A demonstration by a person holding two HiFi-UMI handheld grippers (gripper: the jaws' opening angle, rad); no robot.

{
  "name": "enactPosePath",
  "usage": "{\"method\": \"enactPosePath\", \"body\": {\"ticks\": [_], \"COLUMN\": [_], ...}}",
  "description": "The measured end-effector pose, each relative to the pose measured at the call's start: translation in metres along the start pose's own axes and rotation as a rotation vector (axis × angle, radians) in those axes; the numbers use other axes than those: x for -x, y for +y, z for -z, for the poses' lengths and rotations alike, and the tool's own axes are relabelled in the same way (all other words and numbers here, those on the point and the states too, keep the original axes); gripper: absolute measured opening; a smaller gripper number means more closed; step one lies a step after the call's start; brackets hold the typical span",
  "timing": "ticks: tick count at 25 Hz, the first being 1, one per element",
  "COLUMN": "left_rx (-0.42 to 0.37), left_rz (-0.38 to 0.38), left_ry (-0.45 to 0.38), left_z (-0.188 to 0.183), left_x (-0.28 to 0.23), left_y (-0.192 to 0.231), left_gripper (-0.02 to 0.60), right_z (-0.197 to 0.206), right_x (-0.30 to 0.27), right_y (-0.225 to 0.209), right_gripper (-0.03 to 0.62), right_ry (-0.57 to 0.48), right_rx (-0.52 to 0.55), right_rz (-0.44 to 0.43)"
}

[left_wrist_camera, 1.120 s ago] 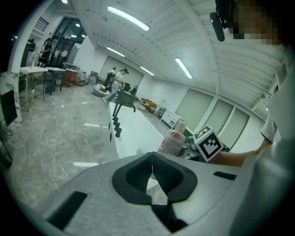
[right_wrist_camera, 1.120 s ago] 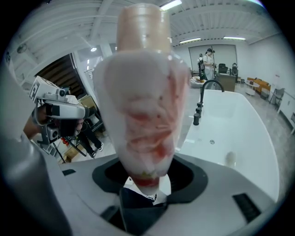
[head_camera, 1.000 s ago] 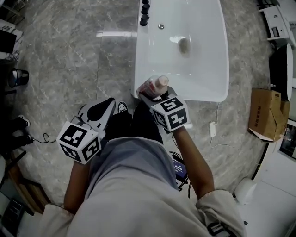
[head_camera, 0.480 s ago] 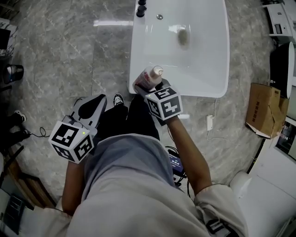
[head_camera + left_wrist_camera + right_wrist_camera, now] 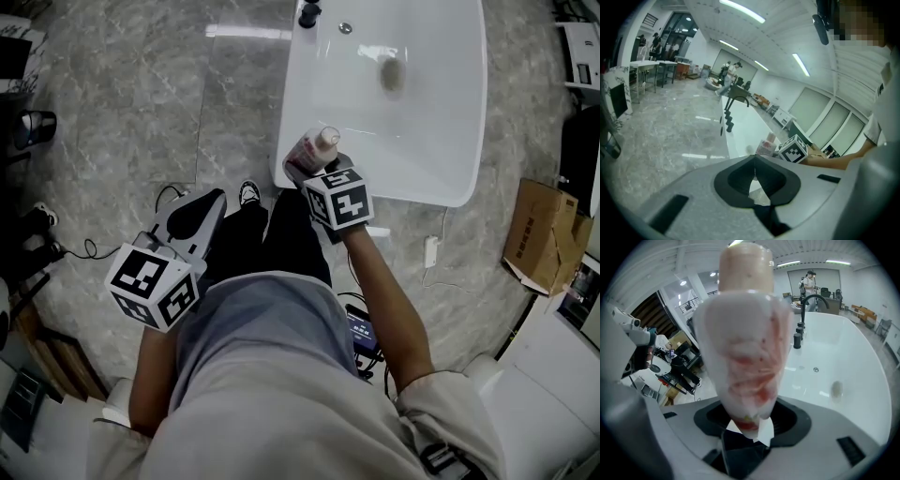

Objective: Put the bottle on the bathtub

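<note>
I hold the bottle (image 5: 316, 152) clamped in my right tongs (image 5: 312, 172), just over the near rim of the bathtub (image 5: 403, 195) ahead, poised for set-down, I judge. Left tongs (image 5: 194, 219) closed on nothing, parked well aside.

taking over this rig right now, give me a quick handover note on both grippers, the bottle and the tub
Right gripper: shut on the white plastic bottle with a red-pink label and pale cap, gripping its lower end.
Left gripper: shut, empty, low over the grey marble floor, apart from the tub.
Bottle: at the near left corner of the white bathtub, cap pointing over the basin; not released.
Done: bottle picked up and brought to the tub.
Left: set it on the rim, open the right jaws, withdraw.
</note>
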State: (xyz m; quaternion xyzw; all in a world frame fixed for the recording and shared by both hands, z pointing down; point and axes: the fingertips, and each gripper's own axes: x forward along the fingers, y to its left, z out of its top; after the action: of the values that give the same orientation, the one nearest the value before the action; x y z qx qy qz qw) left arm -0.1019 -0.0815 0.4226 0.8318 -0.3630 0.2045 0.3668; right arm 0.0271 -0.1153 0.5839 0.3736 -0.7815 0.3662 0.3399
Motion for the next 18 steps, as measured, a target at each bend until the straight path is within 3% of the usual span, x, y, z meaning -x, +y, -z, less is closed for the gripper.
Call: {"method": "enactPosePath", "body": {"ticks": [18], "left_rx": [0.045], "left_rz": [-0.053], "left_ry": [0.052], "left_z": [0.019], "left_x": [0.002], "left_y": [0.016], "left_gripper": [0.008], "right_z": [0.009], "right_x": [-0.079], "right_y": [-0.050], "right_gripper": [0.227], "right_ry": [0.007], "right_rx": [-0.057], "right_rz": [0.109]}}
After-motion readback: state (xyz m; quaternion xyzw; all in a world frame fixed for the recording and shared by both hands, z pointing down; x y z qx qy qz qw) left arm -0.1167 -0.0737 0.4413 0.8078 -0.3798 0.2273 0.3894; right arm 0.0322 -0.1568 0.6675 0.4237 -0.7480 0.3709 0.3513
